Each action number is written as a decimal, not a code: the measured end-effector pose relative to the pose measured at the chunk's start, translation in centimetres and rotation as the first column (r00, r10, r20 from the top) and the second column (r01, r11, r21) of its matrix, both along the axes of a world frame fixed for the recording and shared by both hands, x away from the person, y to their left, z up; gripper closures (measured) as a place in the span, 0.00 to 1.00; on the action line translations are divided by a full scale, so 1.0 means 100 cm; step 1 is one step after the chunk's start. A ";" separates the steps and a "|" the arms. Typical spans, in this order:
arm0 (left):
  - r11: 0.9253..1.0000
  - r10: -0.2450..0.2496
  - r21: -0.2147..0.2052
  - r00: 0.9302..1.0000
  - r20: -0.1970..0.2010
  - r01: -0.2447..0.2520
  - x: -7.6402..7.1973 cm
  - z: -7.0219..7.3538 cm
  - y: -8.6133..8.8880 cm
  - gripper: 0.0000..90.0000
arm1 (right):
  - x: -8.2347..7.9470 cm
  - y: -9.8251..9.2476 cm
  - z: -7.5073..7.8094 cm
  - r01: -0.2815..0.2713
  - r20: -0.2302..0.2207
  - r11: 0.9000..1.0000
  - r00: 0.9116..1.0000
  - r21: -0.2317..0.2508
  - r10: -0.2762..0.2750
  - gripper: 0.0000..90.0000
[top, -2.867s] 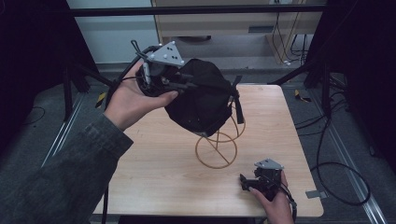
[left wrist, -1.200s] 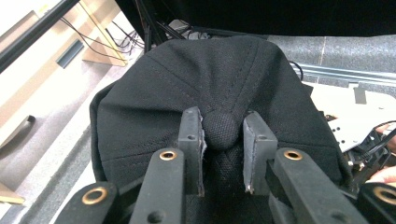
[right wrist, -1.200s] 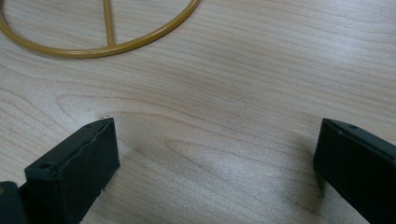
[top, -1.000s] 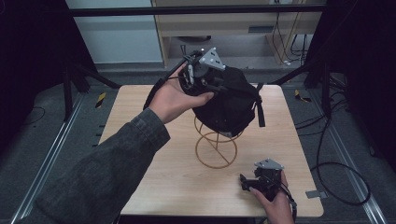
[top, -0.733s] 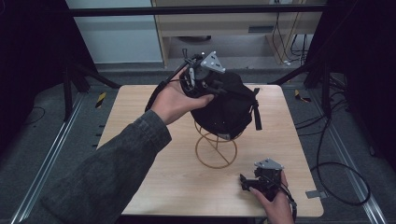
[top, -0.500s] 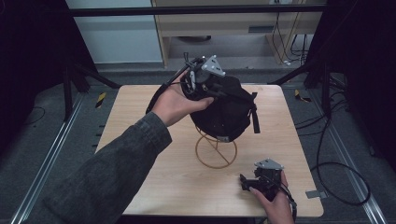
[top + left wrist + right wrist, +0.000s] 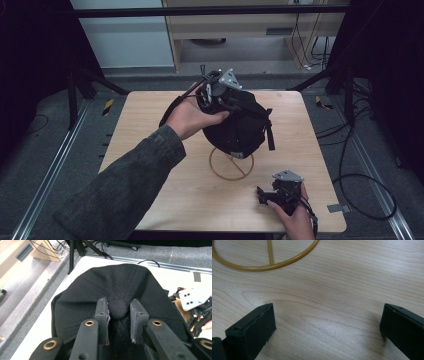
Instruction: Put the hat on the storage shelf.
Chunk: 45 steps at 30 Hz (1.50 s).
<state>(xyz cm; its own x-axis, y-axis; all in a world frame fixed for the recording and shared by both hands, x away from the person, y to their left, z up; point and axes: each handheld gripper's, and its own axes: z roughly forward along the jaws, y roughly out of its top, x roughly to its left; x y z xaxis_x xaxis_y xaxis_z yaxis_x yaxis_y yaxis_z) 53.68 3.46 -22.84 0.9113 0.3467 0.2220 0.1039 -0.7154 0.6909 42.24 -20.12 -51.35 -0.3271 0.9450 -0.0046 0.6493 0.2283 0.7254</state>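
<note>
A black cap [image 7: 240, 130] hangs over the gold wire stand [image 7: 231, 179] at the middle of the wooden table [image 7: 145, 115]; it hides the stand's top, and only the ring base shows beneath. My left gripper [image 7: 226, 101] is shut on the cap. In the left gripper view the pads [image 7: 102, 312] pinch the crown button of the cap [image 7: 117, 280] from above. My right gripper [image 7: 261, 194] rests on the table at the front right, jaws pointing left. In the right gripper view it [image 7: 327, 320] stands open over bare wood, with the stand's ring [image 7: 269, 265] just beyond.
Black frame posts stand at both sides of the table. Cables [image 7: 360, 180] lie on the floor to the right. A wooden cabinet [image 7: 240, 25] stands behind the table. The other hand's gripper [image 7: 195, 300] appears at the right edge of the left gripper view.
The left hand has carried the cap to the right over the stand and then lowered it, so the cap hangs closer over the wire frame. The right gripper has kept still.
</note>
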 end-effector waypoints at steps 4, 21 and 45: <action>1.000 -0.001 0.001 1.000 -0.009 0.001 0.001 -0.004 0.000 0.80 | 0.000 0.000 0.000 0.000 0.000 1.000 1.000 -0.001 0.000 0.00; 1.000 -0.004 0.015 1.000 -0.021 0.004 0.003 -0.017 -0.002 0.79 | 0.000 0.000 0.000 0.000 0.001 1.000 1.000 -0.003 0.000 0.00; 1.000 -0.002 0.015 1.000 -0.011 0.002 0.003 -0.023 -0.002 0.73 | 0.000 0.000 0.000 -0.003 0.003 1.000 1.000 -0.003 0.003 0.00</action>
<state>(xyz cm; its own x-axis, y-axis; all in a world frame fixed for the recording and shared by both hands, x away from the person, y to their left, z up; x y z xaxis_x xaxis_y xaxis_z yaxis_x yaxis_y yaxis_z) 53.95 3.30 -25.13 0.9146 0.3414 0.2168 0.1101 -0.7260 0.6788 42.26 -20.16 -51.35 -0.3298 0.9440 -0.0086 0.6467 0.2326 0.7264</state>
